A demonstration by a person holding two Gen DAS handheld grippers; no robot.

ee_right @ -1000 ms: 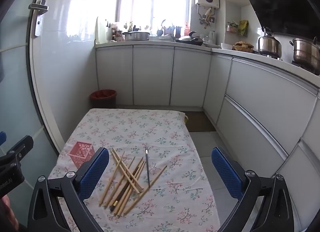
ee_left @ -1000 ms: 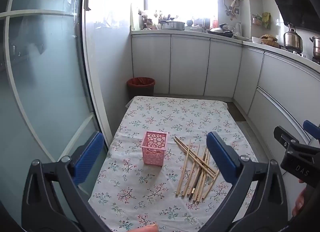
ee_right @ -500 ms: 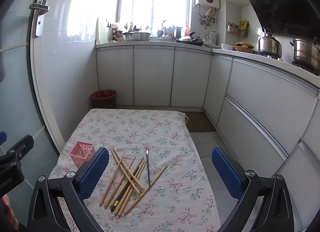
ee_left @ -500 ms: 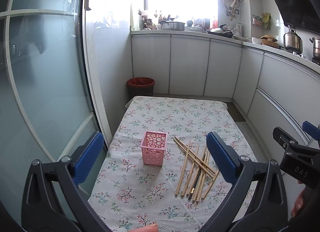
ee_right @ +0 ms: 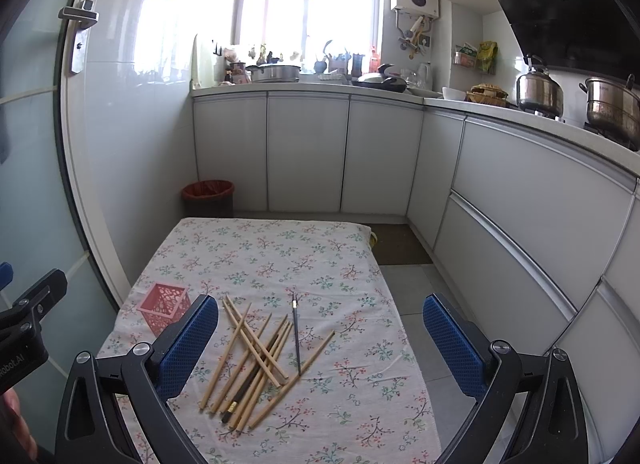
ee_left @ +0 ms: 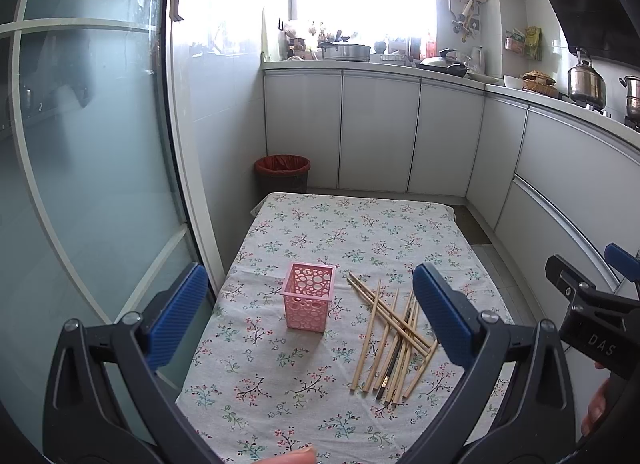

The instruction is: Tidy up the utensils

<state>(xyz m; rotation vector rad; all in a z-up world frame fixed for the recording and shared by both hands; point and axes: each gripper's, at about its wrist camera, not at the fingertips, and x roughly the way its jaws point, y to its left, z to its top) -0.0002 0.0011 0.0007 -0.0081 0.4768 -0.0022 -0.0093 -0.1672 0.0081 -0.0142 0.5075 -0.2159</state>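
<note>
I hold my left gripper [ee_left: 308, 320], a black frame with ribbed blue pads, level and facing forward, its jaws spread wide with nothing between them. One blue pad [ee_left: 176, 316] sits low on the left, the other [ee_left: 442, 314] on the right. A fingertip [ee_left: 298, 456] of mine shows at the bottom edge of the left view. My right gripper [ee_right: 320, 348], of the same black-and-blue build, is likewise spread wide and empty, pointing forward. Each gripper's black body shows at the edge of the other's view, so they are side by side, apart.
</note>
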